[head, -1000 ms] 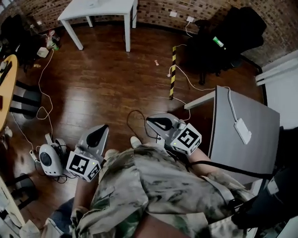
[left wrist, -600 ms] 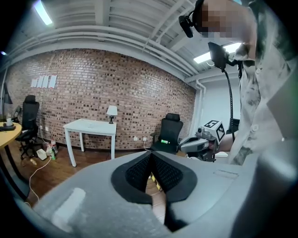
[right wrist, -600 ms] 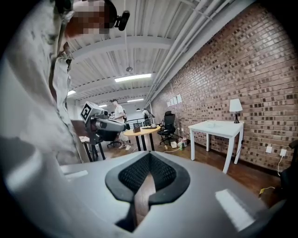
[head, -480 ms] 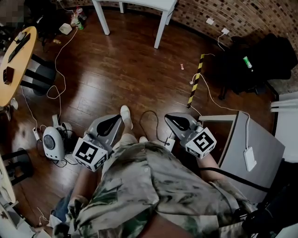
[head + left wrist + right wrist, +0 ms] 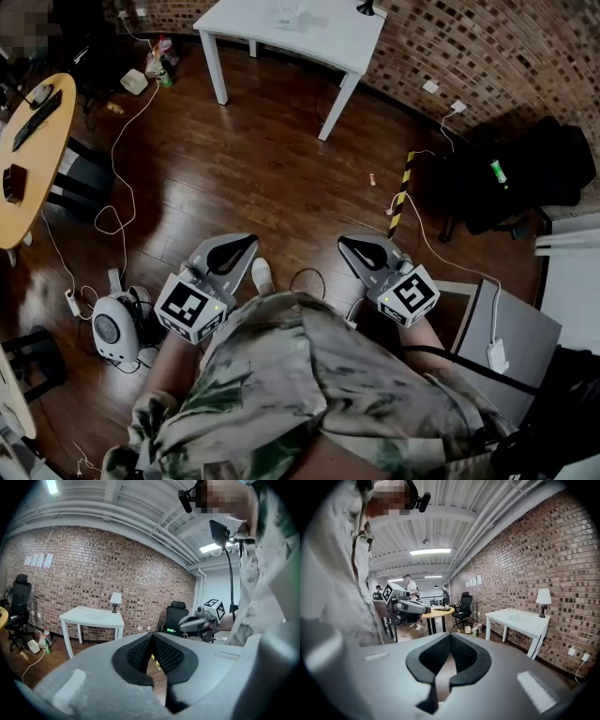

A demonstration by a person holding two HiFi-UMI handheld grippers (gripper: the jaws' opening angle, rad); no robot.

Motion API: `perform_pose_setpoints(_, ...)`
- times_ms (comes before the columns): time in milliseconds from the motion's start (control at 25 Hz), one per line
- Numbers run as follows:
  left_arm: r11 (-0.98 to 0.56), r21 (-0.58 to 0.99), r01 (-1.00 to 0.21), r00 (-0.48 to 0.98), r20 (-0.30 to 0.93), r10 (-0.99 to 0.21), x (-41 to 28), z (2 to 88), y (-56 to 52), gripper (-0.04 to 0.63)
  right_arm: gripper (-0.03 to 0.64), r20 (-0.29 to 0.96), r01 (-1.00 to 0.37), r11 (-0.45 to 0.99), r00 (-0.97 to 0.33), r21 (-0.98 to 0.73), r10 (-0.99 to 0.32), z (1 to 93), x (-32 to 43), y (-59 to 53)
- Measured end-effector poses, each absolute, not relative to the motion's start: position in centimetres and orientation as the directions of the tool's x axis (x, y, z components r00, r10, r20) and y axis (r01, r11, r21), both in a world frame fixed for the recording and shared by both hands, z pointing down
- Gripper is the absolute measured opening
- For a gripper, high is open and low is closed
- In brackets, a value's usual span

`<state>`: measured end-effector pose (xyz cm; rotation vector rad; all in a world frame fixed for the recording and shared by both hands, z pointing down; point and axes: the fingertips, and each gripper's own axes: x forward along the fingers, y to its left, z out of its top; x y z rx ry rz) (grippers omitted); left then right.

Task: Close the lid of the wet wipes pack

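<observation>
No wet wipes pack can be told apart in any view. A small pale thing (image 5: 286, 13) lies on the white table (image 5: 309, 36) at the far end of the room, too small to identify. My left gripper (image 5: 240, 246) and right gripper (image 5: 360, 246) are held side by side at waist height over the wooden floor, far short of that table. In the left gripper view the left gripper (image 5: 151, 637) has its jaws together with nothing between them. The right gripper (image 5: 450, 637) looks the same in its own view.
A black lamp (image 5: 366, 7) stands on the white table. A round wooden table (image 5: 28, 159) is at left, a grey table (image 5: 516, 337) at right and a black office chair (image 5: 525, 173) by the brick wall. Cables, a white device (image 5: 117, 328) and a yellow-black strip (image 5: 401, 183) lie on the floor.
The view has swung and moved toward the white table, which now shows more fully. The grey table has slid to the lower right. Both grippers stay shut in front of the body.
</observation>
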<state>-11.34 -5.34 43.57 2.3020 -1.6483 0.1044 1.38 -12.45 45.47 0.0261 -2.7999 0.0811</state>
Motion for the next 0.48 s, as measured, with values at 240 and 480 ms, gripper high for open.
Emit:
perform_pose_setpoints(240,-0.288,0.197,-0.937,0.33,0.228,-0.916,-18.0,44.3,-8.6,0.0,0.006,0.344,-0.027,0.999,-0.939,-0.035,-0.013,45.6,-4.6,-15.6)
perform_pose_setpoints(480,-0.252,0.229,-0.94,0.306,0.243,-0.921,-21.6,45.9,-10.8,0.0,0.006,0.343,0.0,0.999,-0.939,-0.045,0.015,46.1,-9.0,-18.5)
